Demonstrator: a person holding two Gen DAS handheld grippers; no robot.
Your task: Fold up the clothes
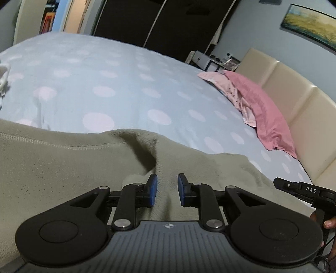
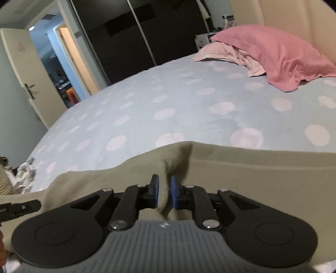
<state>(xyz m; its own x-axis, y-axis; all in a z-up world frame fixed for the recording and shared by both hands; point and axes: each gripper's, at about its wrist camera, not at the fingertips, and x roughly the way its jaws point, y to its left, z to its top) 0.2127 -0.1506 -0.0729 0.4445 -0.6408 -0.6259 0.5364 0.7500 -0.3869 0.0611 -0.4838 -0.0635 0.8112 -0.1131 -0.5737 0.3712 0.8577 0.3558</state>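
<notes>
In the view from my left tool (image 1: 167, 189), a crumpled white cloth (image 1: 4, 77) lies at the far left edge of the bed. The bed cover (image 1: 105, 73) is pale blue with big pale round spots and lies mostly bare and smooth. Behind it stand dark sliding wardrobe doors (image 1: 178, 25), then a small cluttered nightstand (image 1: 205, 59). Further right a light pink cloth (image 1: 222, 84) is tucked under a darker pink pillow (image 1: 262, 109), which leans against the cream padded headboard (image 1: 294, 94). A painting (image 1: 310, 27) hangs on the grey wall above.

The olive garment (image 1: 63, 168) I am folding is spread over the near edge of the bed, under both tools. My left tool's blue pads stand apart over it and pinch nothing that I can see. The other tool juts in at the right edge.

In the view from my right tool (image 2: 164, 192), a cream door (image 2: 25, 73) stands open onto a lit hallway at far left. The white cloth (image 2: 23, 174) is low at the bed's left edge. The spotted cover (image 2: 147, 105) runs back to the wardrobe (image 2: 126, 31), with the pillow (image 2: 283, 56) and headboard (image 2: 283, 14) at upper right. Here the olive garment (image 2: 252, 178) crosses the foreground. A raised fold of it runs between my right tool's pads, which are closed on the cloth.
</notes>
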